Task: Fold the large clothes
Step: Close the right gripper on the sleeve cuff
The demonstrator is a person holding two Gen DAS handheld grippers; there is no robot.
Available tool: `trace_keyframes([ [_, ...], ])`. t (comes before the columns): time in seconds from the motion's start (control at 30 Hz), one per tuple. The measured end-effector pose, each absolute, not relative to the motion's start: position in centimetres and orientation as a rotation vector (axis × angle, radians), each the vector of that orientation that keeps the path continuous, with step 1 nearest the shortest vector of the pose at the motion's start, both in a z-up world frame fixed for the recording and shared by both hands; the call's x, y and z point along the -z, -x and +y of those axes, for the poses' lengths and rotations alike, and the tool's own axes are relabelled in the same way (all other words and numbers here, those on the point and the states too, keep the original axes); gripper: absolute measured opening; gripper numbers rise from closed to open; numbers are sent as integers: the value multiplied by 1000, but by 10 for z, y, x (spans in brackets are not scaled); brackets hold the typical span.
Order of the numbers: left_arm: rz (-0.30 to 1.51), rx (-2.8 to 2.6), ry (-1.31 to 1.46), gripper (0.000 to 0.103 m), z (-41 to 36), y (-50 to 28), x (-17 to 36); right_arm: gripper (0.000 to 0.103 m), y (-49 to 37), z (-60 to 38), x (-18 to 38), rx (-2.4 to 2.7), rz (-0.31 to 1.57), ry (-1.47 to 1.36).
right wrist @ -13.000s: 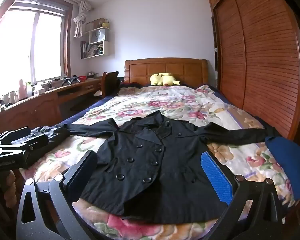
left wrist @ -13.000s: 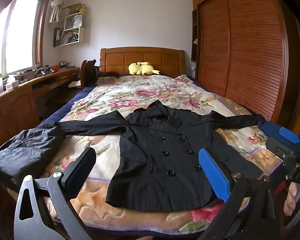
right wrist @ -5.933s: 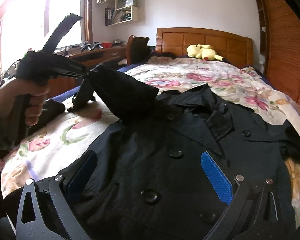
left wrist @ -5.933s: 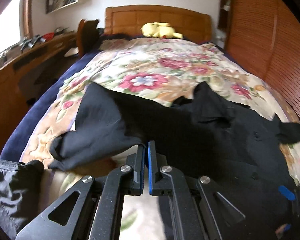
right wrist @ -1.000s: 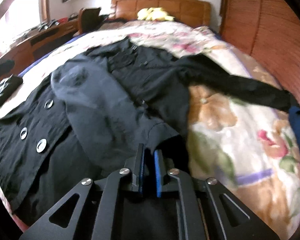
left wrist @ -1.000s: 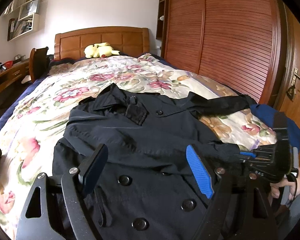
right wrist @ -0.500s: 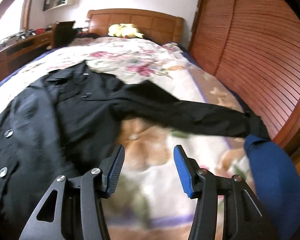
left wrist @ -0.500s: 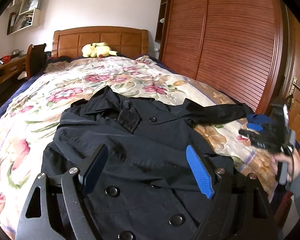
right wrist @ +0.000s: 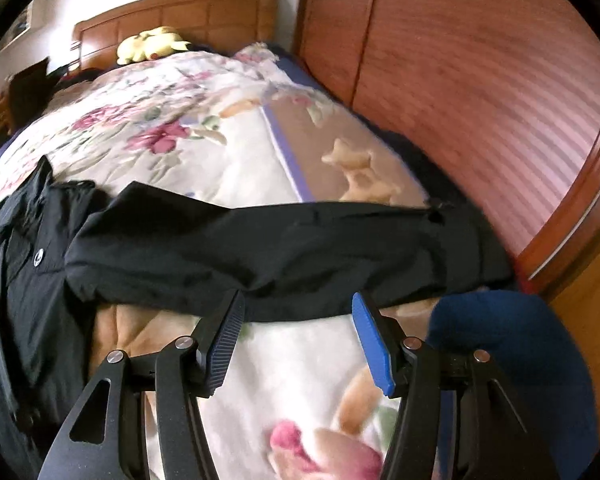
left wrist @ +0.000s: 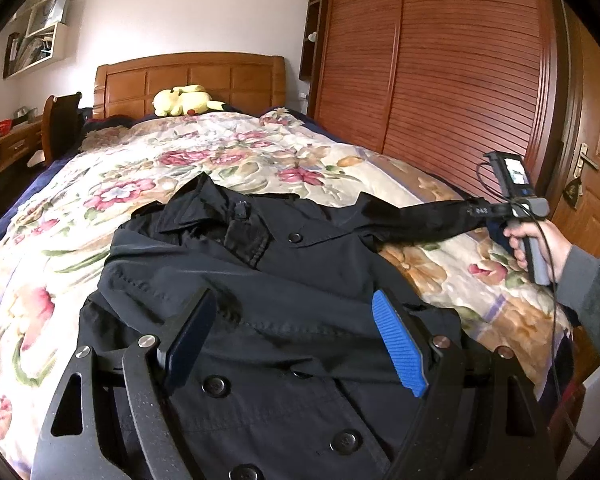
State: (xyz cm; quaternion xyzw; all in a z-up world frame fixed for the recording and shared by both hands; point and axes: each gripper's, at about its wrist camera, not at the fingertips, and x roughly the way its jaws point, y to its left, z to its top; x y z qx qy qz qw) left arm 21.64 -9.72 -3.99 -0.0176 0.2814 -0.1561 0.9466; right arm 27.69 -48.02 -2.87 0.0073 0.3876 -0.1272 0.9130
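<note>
Your black coat (left wrist: 284,304) lies at the lower centre on the floral bed (left wrist: 148,168), beside the wooden wardrobe (left wrist: 452,64). Your left tool (left wrist: 296,340) hangs released over it; your right tool (right wrist: 298,340) is opening near the sleeve (right wrist: 284,248), empty.

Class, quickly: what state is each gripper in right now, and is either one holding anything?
Left gripper: open, holding nothing, above the black coat.
Right gripper: jaws opening, empty, just short of the coat's sleeve.
</note>
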Motion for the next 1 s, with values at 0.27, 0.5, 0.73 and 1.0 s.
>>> trace_keyframes([
  [0.27,569,327,29,81,-98,-213,40,58,-327,-484,68,275,877,-190],
  [0.5,587,325,36,81,-94,-216,44,58,-357,-492,98,356,950,-267],
  [0.73,599,313,50,81,-88,-218,48,58,-369,-499,101,355,928,-257],
  [1.0,596,294,25,81,-88,-220,51,4,-356,-494,95,346,902,-117],
])
